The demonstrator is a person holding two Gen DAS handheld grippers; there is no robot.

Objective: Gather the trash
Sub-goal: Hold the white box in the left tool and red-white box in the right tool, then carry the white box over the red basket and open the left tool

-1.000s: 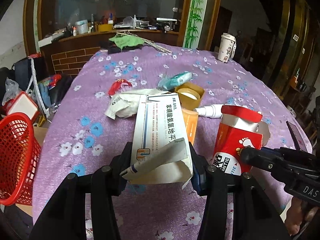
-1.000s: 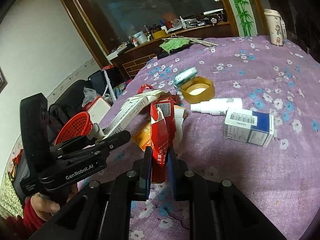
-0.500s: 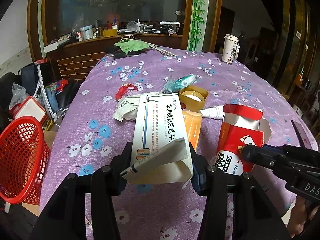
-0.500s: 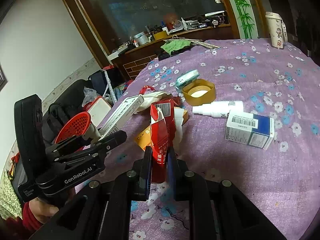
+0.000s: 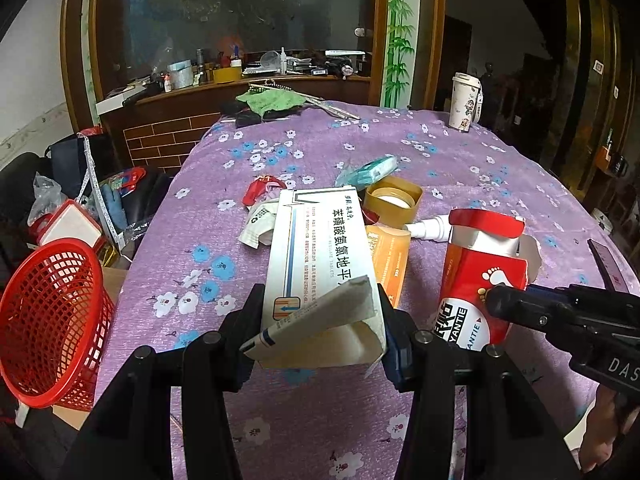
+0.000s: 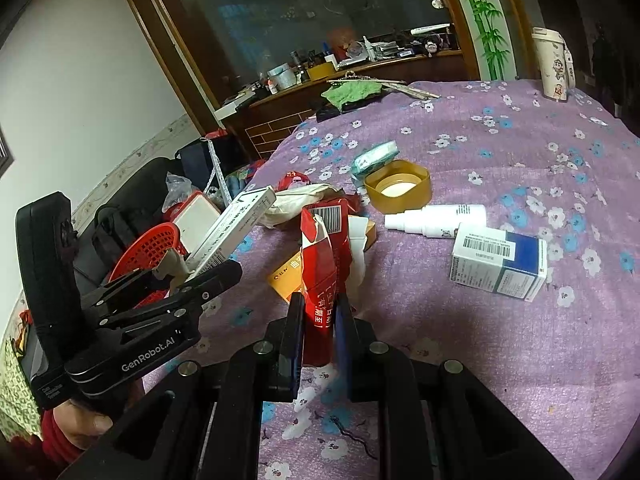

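My left gripper (image 5: 320, 320) is shut on a long white medicine box (image 5: 320, 248) with an open flap, held above the purple flowered tablecloth (image 5: 240, 168); the box also shows in the right wrist view (image 6: 232, 232). My right gripper (image 6: 318, 320) is shut on a crumpled red carton (image 6: 324, 264), seen upright in the left wrist view (image 5: 480, 280). A red mesh basket (image 5: 48, 320) stands off the table's left edge, below and left of the left gripper.
On the cloth lie an orange box (image 5: 388, 256), a white spray bottle (image 6: 440, 220), a blue-and-white box (image 6: 500, 260), a yellow lid (image 6: 400, 188), a teal packet (image 6: 374, 158), crumpled paper (image 5: 260, 224) and a red wrapper (image 5: 260, 190). A white cup (image 5: 464, 100) stands far right.
Both grippers have risen and drawn back a little with their boxes still held. The red basket shows more fully at the left.
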